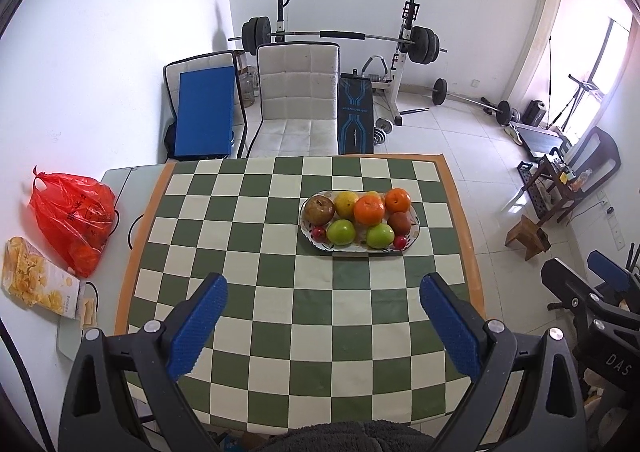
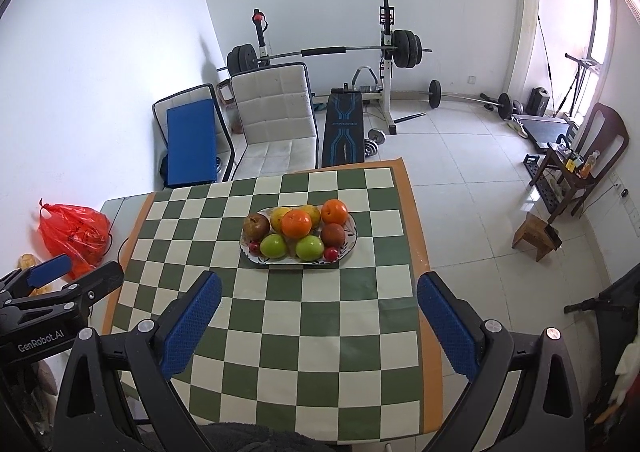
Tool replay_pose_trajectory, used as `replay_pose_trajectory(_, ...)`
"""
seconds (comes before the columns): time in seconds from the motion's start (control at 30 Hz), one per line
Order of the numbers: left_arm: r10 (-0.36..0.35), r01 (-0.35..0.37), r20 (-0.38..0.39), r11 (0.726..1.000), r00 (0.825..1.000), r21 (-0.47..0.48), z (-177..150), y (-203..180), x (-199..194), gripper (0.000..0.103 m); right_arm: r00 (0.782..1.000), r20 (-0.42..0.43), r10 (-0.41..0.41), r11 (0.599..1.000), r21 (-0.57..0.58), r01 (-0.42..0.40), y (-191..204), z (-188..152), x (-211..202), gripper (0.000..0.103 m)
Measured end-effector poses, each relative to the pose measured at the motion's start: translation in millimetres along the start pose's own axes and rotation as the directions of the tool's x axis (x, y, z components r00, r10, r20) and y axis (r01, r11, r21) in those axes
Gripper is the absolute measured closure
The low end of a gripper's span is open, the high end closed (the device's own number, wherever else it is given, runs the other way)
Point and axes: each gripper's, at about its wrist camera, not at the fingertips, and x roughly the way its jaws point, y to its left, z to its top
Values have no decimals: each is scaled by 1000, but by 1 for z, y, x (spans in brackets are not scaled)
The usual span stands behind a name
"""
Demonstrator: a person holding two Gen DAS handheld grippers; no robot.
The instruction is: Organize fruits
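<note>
A white oval plate (image 1: pixel 416 238) stands on the green-and-white checkered table (image 1: pixel 280 292), right of centre. It holds two oranges (image 1: pixel 369 210), two green apples (image 1: pixel 341 231), brownish fruits (image 1: pixel 318 210), a yellow fruit and small red ones. The plate also shows in the right wrist view (image 2: pixel 352 242). My left gripper (image 1: pixel 322 292) is open and empty, held above the near part of the table. My right gripper (image 2: pixel 319 294) is open and empty, equally short of the plate. The left gripper shows at the right view's left edge (image 2: pixel 60 276).
A red plastic bag (image 1: pixel 72 212) with orange fruit and a snack packet (image 1: pixel 38 282) lie on the table's left side. A white chair (image 1: pixel 296 100), a blue board and a weight bench stand beyond the table. A wooden stool (image 1: pixel 528 236) is on the floor at right.
</note>
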Motion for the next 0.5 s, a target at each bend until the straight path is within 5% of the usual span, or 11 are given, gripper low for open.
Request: replay_pose_trajectory(0.5,50,-50,17,999,999,-5,19,-10,54,4,999,0,-39,999,0,39,-12,10,77,3)
